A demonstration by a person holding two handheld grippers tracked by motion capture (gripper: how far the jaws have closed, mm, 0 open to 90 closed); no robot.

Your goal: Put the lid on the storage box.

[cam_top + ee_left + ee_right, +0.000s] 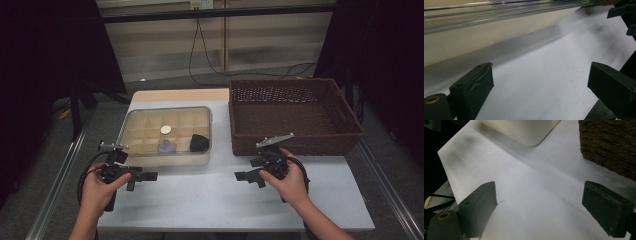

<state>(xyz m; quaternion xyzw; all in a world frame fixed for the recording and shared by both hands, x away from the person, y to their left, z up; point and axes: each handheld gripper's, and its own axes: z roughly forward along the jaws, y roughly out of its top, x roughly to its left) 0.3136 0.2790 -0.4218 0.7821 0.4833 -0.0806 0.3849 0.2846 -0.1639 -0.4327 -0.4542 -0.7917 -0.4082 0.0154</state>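
Waiting low in the frame, left gripper (145,176) and right gripper (246,176) gape empty; nothing's picked yet. Next, reach up-left into the clear box (131,118) for the black piece (199,142).

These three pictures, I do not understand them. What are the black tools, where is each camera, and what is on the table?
A person sits at a white table and holds a hand tool with two black jaws in each hand: the left gripper and the right gripper. Both are open and hold nothing. One camera looks down from above; the other two ride on the grippers and look along their jaws. On the table stand a clear divided box with three small items inside and a brown wicker basket.
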